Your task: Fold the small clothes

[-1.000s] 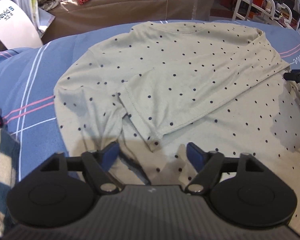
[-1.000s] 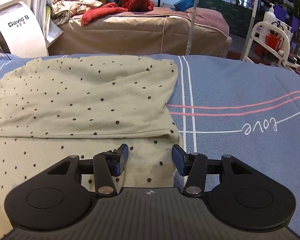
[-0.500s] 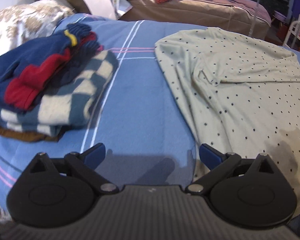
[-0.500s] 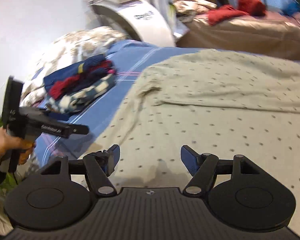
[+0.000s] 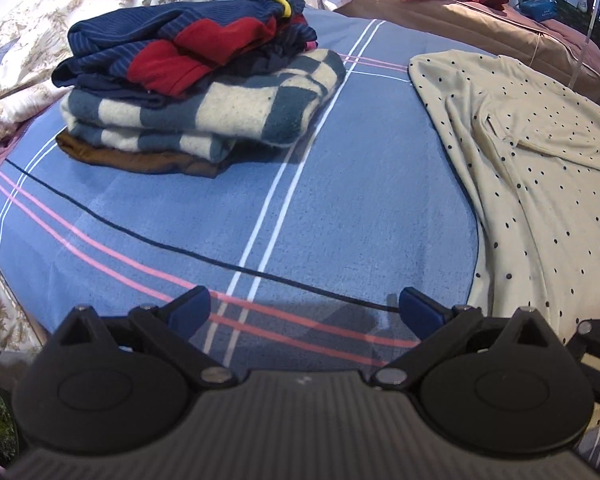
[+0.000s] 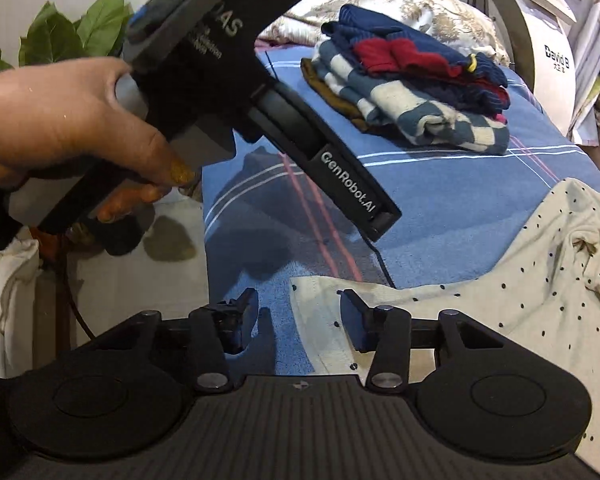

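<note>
The cream dotted shirt [image 5: 540, 184] lies spread on the blue striped bedsheet [image 5: 340, 200], its upper part folded over. Its near corner [image 6: 320, 320] lies between the jaws of my right gripper [image 6: 300, 312], which are closing; the pads are not pressing on the cloth. My left gripper [image 5: 304, 308] stands wide open over bare sheet to the left of the shirt, with nothing between its fingers. In the right wrist view a person's hand [image 6: 60, 120] holds the left tool just above the bed's edge.
A stack of folded clothes [image 5: 200, 80] sits on the sheet beyond the left gripper, also seen as the stack [image 6: 412, 92]. A floral quilt [image 5: 28, 40] lies behind it. A plant [image 6: 68, 28] and a white machine [image 6: 540, 40] flank the bed. A black cable [image 5: 140, 236] crosses the sheet.
Both views have swung left. The left gripper went from over the shirt to bare sheet and opened wider. The right gripper came to the shirt's near corner, and its jaws have narrowed.
</note>
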A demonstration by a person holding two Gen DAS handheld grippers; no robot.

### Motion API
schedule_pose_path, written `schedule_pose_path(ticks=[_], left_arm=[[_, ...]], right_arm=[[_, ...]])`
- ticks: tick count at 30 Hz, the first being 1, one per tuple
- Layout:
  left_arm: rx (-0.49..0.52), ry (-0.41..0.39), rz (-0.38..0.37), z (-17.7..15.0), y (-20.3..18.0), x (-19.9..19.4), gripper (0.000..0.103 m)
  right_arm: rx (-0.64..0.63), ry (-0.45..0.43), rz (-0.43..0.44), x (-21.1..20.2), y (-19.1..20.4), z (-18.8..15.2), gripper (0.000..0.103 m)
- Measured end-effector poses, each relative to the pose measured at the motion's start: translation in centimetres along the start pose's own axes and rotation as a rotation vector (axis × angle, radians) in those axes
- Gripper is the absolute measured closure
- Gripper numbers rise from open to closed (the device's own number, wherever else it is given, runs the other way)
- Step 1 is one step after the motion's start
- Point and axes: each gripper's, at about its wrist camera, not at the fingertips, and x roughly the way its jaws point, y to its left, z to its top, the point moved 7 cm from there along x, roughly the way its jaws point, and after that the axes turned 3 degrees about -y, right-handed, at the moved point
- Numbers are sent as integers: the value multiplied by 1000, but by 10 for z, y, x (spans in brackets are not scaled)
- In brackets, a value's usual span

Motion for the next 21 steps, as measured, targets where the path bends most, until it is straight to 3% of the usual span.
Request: schedule_pose_path(ticks=[4,7,9,13,16,19,21], left_arm=[[39,6,18,-1,-8,2,1],[69,-4,19,2,-16,1,0],[74,-8,14,5,-20,1,0],[89,-8,21,9,-26,3,0],[-11,-36,9,16,-20,0,0],[-19,-26,36,22,-16,2,0],[7,-31,51,25,-20,3,0]], right_arm=[[-42,32,-59,14,-2,-7,48],[-17,23,-62,10,-7,-7,74],[65,9,-39,6,-18,-3,96],[265,-45,-12,-5,-48,7,99],[326,-73,-23,-15,-71,15,100],[354,-104,-99,-27,-103,17,100],[445,-134,-129,-40,-135,14,100]])
